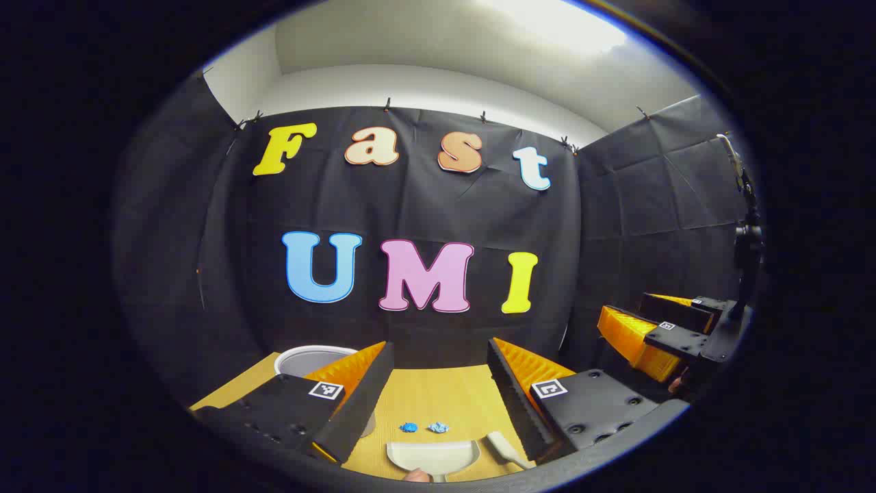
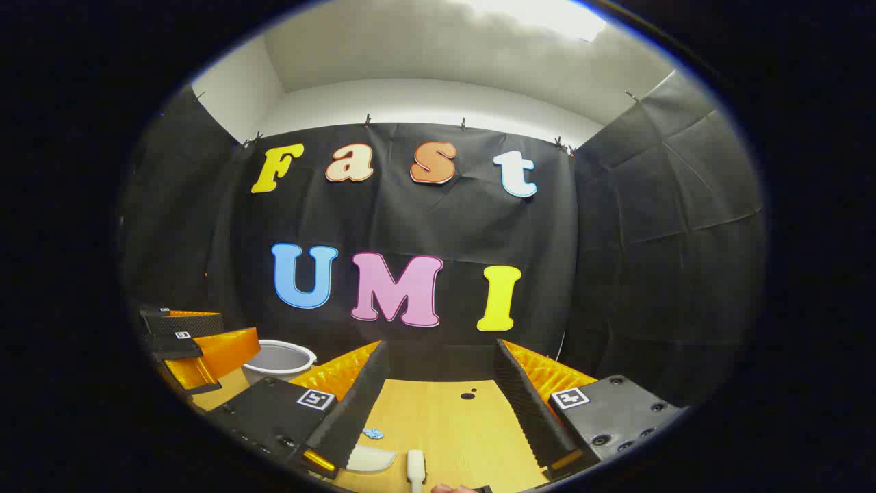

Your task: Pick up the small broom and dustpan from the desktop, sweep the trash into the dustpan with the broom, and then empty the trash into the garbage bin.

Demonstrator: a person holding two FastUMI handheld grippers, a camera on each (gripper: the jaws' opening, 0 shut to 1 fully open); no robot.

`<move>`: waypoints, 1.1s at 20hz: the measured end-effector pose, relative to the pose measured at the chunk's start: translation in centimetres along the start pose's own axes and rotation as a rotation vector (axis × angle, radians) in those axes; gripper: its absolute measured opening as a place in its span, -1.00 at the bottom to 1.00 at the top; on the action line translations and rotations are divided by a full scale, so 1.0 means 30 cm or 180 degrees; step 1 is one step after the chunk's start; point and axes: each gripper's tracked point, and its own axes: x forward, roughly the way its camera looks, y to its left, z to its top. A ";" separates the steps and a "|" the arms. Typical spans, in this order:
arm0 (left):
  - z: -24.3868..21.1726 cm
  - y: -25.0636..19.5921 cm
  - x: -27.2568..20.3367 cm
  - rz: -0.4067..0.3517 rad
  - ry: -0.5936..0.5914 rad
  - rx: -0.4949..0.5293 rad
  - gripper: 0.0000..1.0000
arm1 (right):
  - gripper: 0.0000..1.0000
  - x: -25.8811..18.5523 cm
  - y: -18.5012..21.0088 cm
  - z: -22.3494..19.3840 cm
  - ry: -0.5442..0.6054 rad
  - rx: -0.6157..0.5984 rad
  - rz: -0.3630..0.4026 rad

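Observation:
In the left gripper view a pale dustpan (image 1: 432, 456) lies on the wooden desktop (image 1: 438, 397) near the bottom edge, with the small broom's pale handle (image 1: 505, 449) just right of it. Two crumpled blue scraps (image 1: 408, 427) (image 1: 439, 427) lie beyond the dustpan. My left gripper (image 1: 438, 356) hangs open above them, holding nothing. In the right gripper view the broom handle (image 2: 415, 467) sits low between the fingers, the dustpan's edge (image 2: 369, 457) and a blue scrap (image 2: 373, 433) to its left. My right gripper (image 2: 439, 352) is open and empty.
A white round garbage bin (image 1: 309, 359) stands at the desk's far left corner, seen again as the bin (image 2: 277, 359) in the right gripper view. The other gripper (image 1: 667, 329) hovers to the right; the other gripper (image 2: 195, 346) hovers at left. Black cloth walls close in behind and on both sides.

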 end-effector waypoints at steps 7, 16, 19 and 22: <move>-0.006 0.020 -0.045 0.0132 0.0002 0.0030 0.64 | 0.97 -0.003 0.031 0.010 -0.0042 0.0159 0.0100; -0.008 0.021 -0.075 0.0174 -0.0048 0.0025 0.64 | 0.89 -0.003 0.035 0.007 0.0010 -0.0045 0.0086; -0.002 0.009 -0.071 0.0135 -0.0047 0.0014 0.66 | 0.97 -0.015 0.039 0.002 0.0018 -0.0083 0.0095; 0.009 -0.002 -0.068 0.0112 -0.0072 0.0015 0.64 | 0.89 -0.014 0.033 0.021 -0.0014 -0.0083 0.0062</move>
